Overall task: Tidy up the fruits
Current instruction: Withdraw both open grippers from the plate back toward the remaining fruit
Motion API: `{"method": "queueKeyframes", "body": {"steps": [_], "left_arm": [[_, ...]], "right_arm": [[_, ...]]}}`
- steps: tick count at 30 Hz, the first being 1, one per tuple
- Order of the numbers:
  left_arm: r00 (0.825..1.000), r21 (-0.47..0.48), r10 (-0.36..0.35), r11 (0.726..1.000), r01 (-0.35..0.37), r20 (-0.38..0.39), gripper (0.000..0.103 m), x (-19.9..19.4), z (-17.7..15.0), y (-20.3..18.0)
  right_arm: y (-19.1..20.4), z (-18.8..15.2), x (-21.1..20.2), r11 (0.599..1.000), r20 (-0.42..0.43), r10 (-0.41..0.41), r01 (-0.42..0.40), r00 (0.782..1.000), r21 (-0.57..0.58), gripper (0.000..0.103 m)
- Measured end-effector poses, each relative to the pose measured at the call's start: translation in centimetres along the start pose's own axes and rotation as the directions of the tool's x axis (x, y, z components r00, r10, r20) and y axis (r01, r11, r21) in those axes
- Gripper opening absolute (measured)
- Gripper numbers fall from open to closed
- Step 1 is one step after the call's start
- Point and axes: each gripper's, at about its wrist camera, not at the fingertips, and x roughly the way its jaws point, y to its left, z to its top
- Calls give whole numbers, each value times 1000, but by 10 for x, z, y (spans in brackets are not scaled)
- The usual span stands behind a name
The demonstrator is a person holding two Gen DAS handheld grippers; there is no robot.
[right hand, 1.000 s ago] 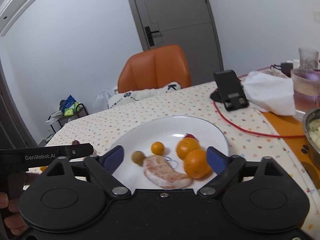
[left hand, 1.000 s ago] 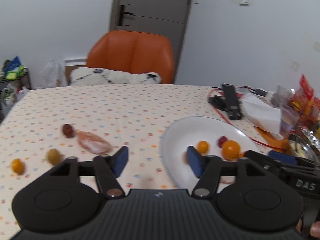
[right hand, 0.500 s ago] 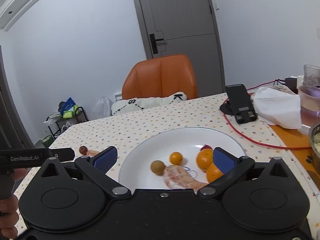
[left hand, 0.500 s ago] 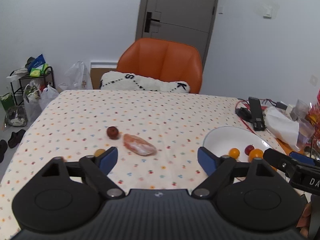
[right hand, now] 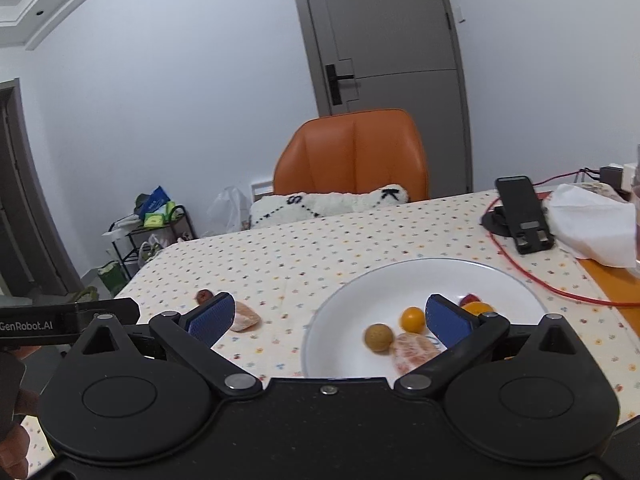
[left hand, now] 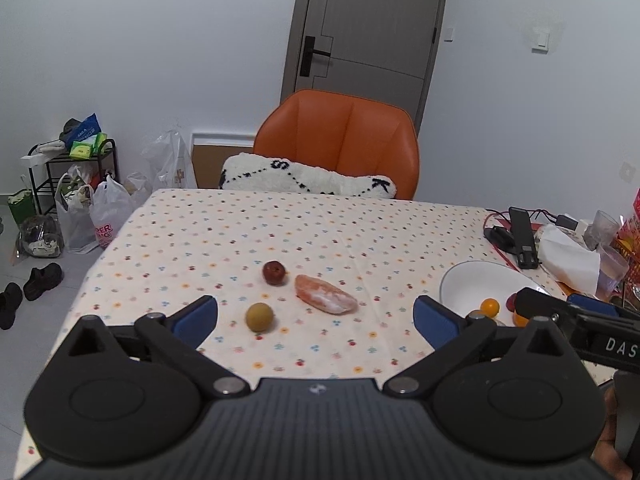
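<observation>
— What's on the table (left hand: 280,224)?
— The white plate (right hand: 384,280) lies just ahead of the right tool (right hand: 328,318), spread and empty. Ahead of the left tool (left hand: 316,316), also spread, lie a peeled segment (left hand: 325,299), a green fruit (left hand: 259,317) and a red one (left hand: 274,272).

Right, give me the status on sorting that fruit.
Done: the plate holds a small orange, a brown fruit and a peeled piece. In hand: nothing; both grippers are open. Left on the cloth: a red fruit, a peeled segment and a yellow-green fruit.
</observation>
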Motion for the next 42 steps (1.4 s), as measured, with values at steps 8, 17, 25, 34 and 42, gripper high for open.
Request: {"method": "queueKeyframes", "body": {"steps": [8,17,25,34,42], "left_arm": [[999,-12,2,1000,-3,-33,103,-4,-5,26],[998,-53,25,998,-27,-55,103,-6,-13,61],[996,-74,73,994,-77,-58,103,-3,-13,80],[993,-91,102,990,-107,-53,100,12,-14,92],[991,-111,114,986,-121,-70,77,36,-16,97]], "right_arm": [[25,-2,10,998,-22,51,-51,998,-19,103],[52,-6,26,993,-65,110,-113,992,-44,103],[71,-8,42,985,-108,155,-162,982,-61,100],[84,-7,66,975,-160,192,-207,968,-83,88],[88,-5,95,967,-209,205,-230,956,-107,77]]}}
